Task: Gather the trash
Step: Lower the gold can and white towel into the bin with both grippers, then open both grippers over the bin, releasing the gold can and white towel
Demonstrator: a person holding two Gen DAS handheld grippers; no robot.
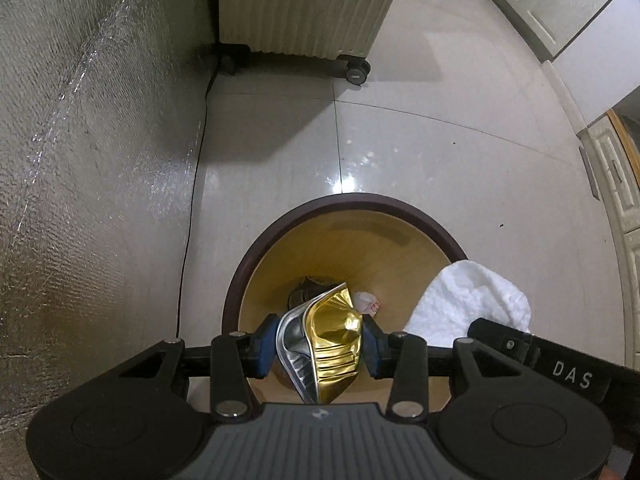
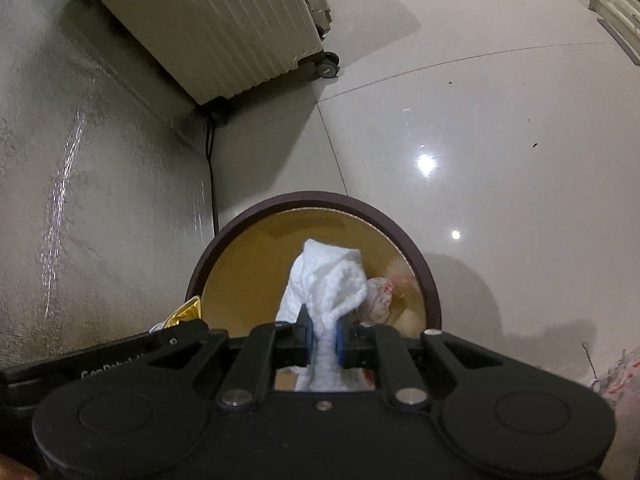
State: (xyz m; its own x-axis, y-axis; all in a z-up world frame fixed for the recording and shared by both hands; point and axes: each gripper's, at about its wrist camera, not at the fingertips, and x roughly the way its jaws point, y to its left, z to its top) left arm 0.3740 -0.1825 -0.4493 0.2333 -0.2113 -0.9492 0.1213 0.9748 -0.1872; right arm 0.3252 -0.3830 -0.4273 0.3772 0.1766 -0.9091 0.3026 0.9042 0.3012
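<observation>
We hold both grippers over the bin [image 1: 400, 210], left gripper [image 1: 320, 344] clamped on the gold wrapper [image 1: 334, 340], right gripper [image 2: 323, 334] pinching the white tissue [image 2: 328, 280]; next, probably release both inside.

The suitcase [image 1: 304, 4] runs off the top edge; the bin's [image 1: 340, 202] near rim hides behind the tongs.

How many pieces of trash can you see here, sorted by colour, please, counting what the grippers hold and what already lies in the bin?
Gold and silver: 1, the foil wrapper in the left gripper
White: 1, the paper towel in the right gripper
White with red print: 1, crumpled wrapper in the bin
Dark: 1, item in the bin
Total: 4
</observation>
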